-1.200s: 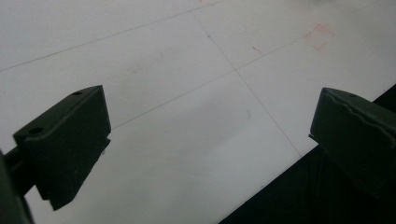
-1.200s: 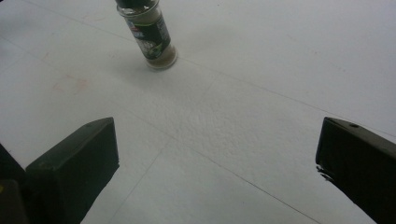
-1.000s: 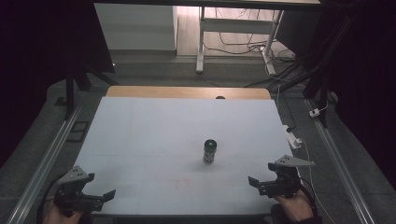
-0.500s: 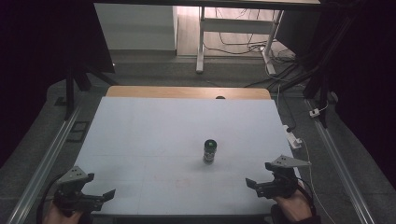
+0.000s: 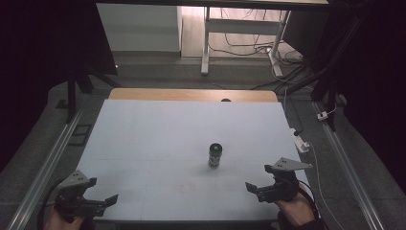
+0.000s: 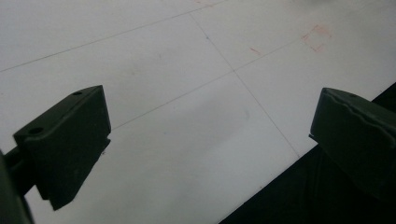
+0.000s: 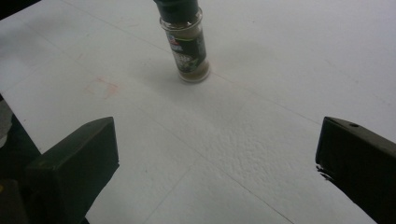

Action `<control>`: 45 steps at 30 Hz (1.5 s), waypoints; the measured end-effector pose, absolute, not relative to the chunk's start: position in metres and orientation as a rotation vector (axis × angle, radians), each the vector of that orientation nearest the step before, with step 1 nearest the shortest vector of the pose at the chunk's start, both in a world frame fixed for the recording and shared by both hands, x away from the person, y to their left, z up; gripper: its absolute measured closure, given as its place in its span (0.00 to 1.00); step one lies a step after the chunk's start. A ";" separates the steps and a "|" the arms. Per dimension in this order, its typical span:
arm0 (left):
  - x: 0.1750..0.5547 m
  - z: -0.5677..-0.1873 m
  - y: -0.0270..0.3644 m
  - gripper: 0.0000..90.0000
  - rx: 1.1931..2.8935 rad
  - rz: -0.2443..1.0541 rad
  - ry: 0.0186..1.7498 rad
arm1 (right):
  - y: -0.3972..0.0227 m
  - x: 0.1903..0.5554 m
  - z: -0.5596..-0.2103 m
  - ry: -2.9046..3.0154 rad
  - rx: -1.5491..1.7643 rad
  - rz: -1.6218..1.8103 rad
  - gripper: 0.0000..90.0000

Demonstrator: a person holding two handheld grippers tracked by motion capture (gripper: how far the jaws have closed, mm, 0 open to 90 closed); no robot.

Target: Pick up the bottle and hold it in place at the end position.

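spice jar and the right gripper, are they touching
Apart. The right gripper view shows bare white table between the open right gripper and the upright spice jar.

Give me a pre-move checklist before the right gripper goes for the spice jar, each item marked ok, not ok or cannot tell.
1. Spice jar upright on the white table: ok.
2. Right gripper open, jaws wide apart: ok.
3. Jar ahead of the right gripper, bare table between them: ok.
4. Jar centred between the jaws: not ok, it sits left of centre in the right gripper view.
5. Left gripper open at the near left edge, well away from the jar: ok.
6. Jar lid screwed tight: cannot tell.
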State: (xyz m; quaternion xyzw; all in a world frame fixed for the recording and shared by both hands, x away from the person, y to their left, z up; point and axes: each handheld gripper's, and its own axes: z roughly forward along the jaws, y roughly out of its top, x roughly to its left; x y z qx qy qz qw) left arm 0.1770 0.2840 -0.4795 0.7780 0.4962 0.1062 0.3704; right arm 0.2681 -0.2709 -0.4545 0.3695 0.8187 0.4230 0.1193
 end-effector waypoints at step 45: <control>0.178 -0.480 0.283 0.00 2.011 0.255 1.261 | -0.211 0.325 -0.482 2.508 1.002 1.218 0.00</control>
